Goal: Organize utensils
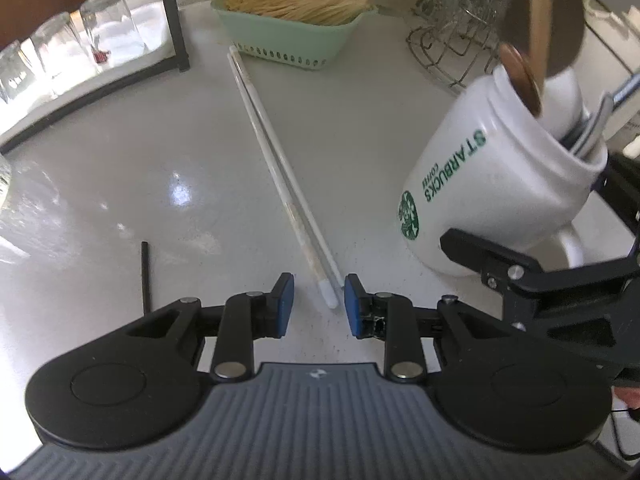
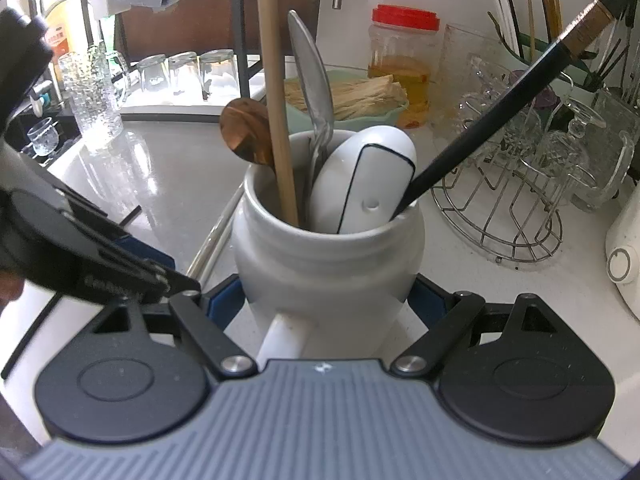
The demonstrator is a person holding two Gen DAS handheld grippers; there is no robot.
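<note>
A pair of white chopsticks lies on the pale counter, running from the green basket toward me. My left gripper is open just above the counter; the chopsticks' near tips lie between its blue pads, closer to the right pad and not pinched. My right gripper is shut on a white Starbucks mug, one pad on each side, handle toward the camera. The mug holds a wooden stick, a copper spoon, a metal spoon, a white ceramic spoon and a black utensil.
A short black stick lies left of my left gripper. A green basket of straw stands at the back, with upturned glasses on a tray at left. A wire rack of glassware, a red-lidded jar and a white appliance are at right.
</note>
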